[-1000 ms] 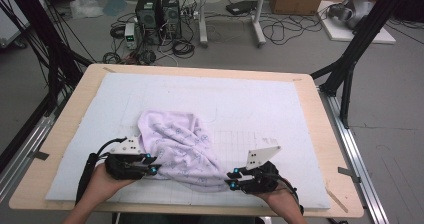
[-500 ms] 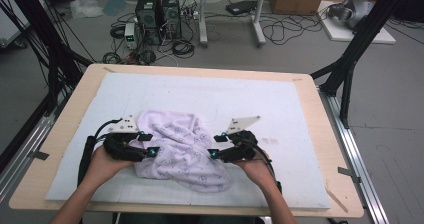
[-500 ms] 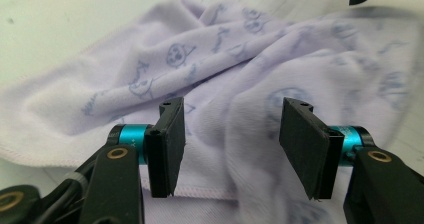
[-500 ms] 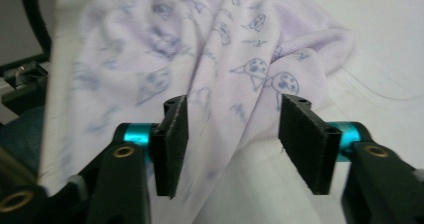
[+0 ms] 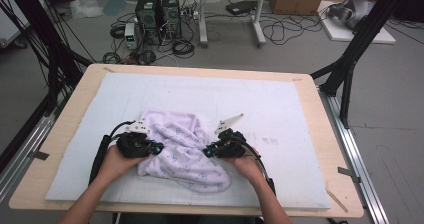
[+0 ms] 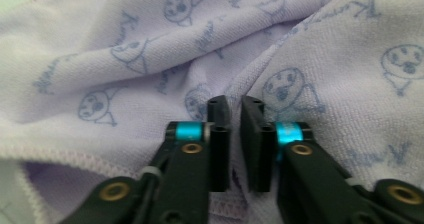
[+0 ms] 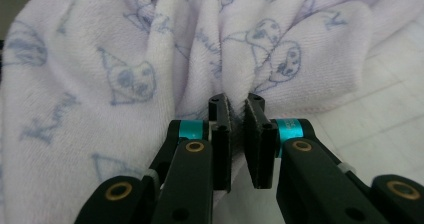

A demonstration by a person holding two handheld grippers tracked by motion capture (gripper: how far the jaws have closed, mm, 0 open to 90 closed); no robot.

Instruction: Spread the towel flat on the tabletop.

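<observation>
On white pad (image 5: 300, 114): one lilac towel (image 5: 185, 154), two claws (image 5: 159, 149) (image 5: 206, 153) clamped on its folds.

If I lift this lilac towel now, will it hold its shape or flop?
Likely flops: the lilac towel lies bunched in soft folds. Probably light, thin terry. The left gripper and right gripper, having just closed, pinch small folds, so the rest should drape.

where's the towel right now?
In the high view the lilac towel lies crumpled on the white mat, near the table's front edge, between the left gripper and the right gripper.
</observation>
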